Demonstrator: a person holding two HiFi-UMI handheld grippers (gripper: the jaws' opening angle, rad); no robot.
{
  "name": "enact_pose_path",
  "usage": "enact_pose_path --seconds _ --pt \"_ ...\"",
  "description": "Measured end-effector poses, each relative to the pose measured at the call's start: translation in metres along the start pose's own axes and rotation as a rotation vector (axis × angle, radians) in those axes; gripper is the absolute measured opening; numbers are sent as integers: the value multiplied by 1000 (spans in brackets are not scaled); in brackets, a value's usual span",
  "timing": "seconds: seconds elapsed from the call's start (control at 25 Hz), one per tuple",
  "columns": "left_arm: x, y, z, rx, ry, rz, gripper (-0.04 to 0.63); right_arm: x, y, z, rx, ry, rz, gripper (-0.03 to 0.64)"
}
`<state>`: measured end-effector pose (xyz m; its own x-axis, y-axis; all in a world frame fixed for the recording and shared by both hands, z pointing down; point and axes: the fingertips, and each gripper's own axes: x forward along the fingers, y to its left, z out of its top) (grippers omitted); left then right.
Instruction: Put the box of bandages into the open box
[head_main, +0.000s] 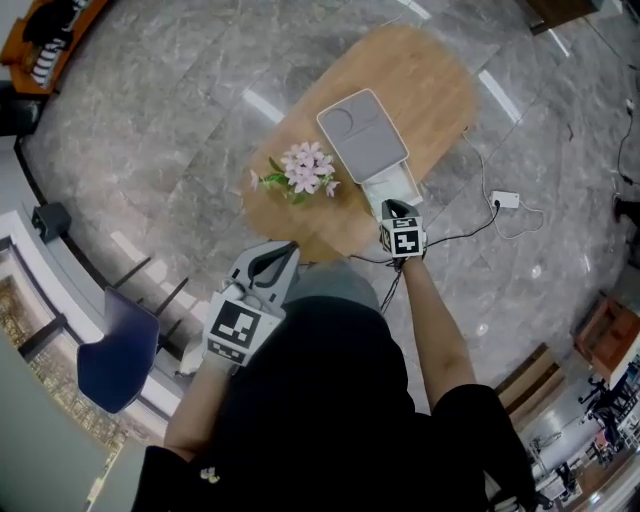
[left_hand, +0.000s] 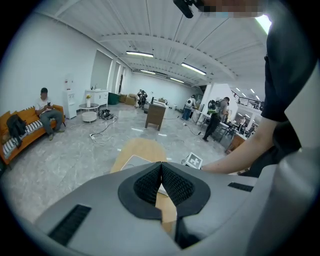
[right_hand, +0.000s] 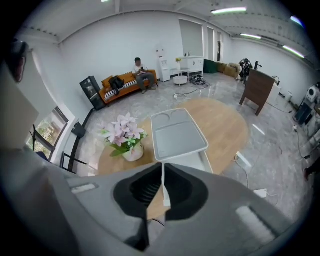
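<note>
We count one oval wooden tabletop (head_main: 425, 85), one pale grey plastic open box (head_main: 364, 132) with its lid raised, one small pot of pink flowers (head_main: 304, 170) and two claws, but no box of bandages in any view. It may already lie inside the open box, hidden by the lid. The left claw (left_hand: 161, 166) is closed on nothing and held back off the tabletop. The right claw (right_hand: 163, 169) sits at the open box's near end, closed to a slit. A thin white strip shows there, and we cannot tell whether that is the box wall. If it is pinched, a pull could drag the box off the near edge or drop the lid.
</note>
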<state>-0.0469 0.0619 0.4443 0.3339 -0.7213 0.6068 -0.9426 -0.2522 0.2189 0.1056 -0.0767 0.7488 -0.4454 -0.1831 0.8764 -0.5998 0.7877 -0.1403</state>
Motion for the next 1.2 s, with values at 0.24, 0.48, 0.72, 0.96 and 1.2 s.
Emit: enact_pose_path --seconds 0.24,0.48,0.72,0.96,1.2 --pt "3 8 17 28 -33 -45 11 -52 15 28 13 -105 -18 0" --pt "6 19 31 48 -61 -76 11 -109 32 68 24 -236 -42 0" --pt "14 19 49 83 -89 -129 11 -169 47 104 24 -366 -76 -2" --pt "20 17 71 115 -132 -169 11 -235 59 131 35 -488 -113 -2" --pt "22 14 94 148 -171 -207 11 -293 63 156 8 -584 -160 -2"
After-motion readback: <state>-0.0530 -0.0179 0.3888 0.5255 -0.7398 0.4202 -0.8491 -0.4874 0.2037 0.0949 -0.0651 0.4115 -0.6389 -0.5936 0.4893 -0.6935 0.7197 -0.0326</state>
